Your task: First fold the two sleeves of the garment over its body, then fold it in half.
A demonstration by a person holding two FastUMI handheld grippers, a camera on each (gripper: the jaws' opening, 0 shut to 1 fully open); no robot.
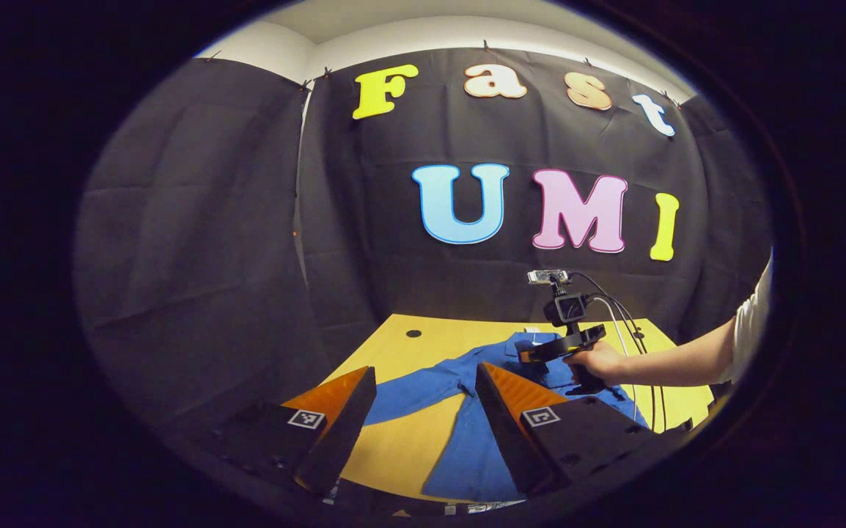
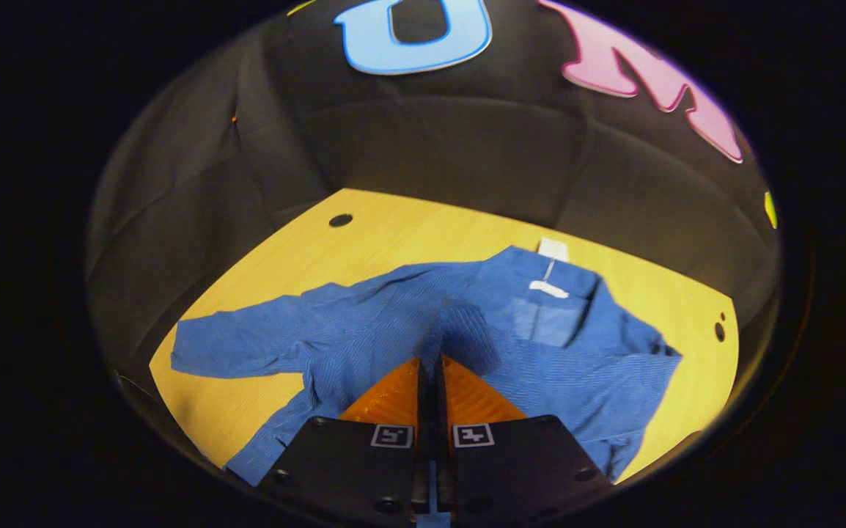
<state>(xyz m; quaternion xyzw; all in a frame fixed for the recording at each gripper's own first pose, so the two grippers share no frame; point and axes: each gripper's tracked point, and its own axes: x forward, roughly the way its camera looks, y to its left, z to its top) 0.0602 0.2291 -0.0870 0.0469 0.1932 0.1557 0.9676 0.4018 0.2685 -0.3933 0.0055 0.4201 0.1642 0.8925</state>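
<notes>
A blue long-sleeved garment (image 2: 364, 323) lies collar-away on the yellow table (image 2: 408, 235). One sleeve (image 2: 232, 345) stretches out flat to the left. The other sleeve (image 2: 467, 330) is drawn in over the body, and its cloth rises into my right gripper (image 2: 429, 361), which is shut on it; a strip of blue shows between the fingers. In the left gripper view, my left gripper (image 1: 425, 369) hovers open above the garment (image 1: 467, 440), near its outstretched sleeve (image 1: 416, 385), with nothing between its fingers. Farther off, a hand holds the right gripper (image 1: 562, 345) low over the garment's chest.
The table (image 1: 408, 440) has a round hole (image 2: 340, 219) at its far left corner and small holes (image 2: 718, 330) near its right edge. A white tag (image 2: 553, 249) sticks out at the collar. Cables (image 1: 624, 330) trail from the right gripper. Black cloth walls close the booth.
</notes>
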